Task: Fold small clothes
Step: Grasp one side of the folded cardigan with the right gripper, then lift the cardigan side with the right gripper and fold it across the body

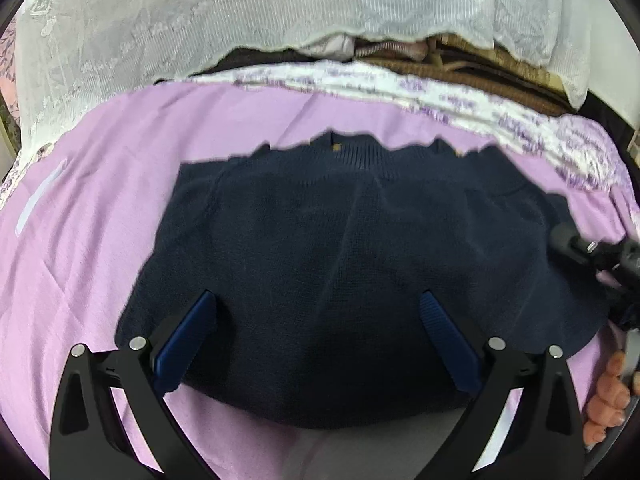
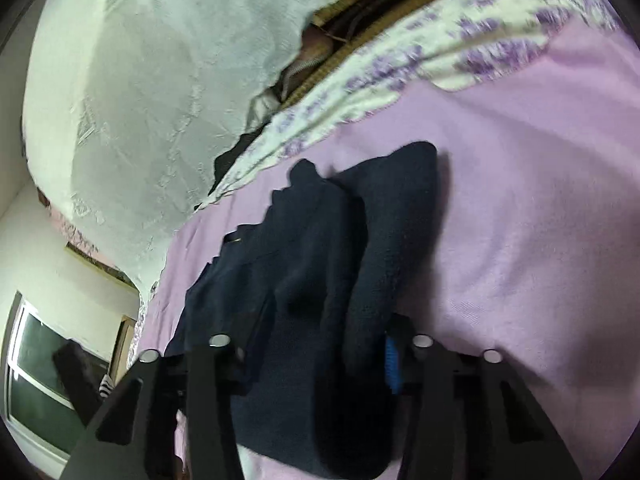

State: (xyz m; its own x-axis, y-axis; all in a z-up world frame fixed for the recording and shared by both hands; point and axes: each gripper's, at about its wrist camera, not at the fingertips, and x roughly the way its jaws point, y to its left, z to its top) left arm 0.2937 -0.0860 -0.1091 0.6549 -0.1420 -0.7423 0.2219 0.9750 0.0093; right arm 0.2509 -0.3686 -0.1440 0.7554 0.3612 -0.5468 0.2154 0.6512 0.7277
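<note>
A navy knit sweater lies spread on a lilac bed sheet, its collar at the far side. My left gripper hovers open over the near hem, its blue pads wide apart and nothing between them. In the right wrist view the sweater's right side is bunched into a raised fold. My right gripper is shut on that fold: fabric fills the gap, and one blue pad shows against it. The other pad is hidden by cloth.
A white lace cover hangs over stacked bedding behind the bed. A purple-flowered sheet runs along the far edge. A person's fingers show at the right edge. A window lies far left.
</note>
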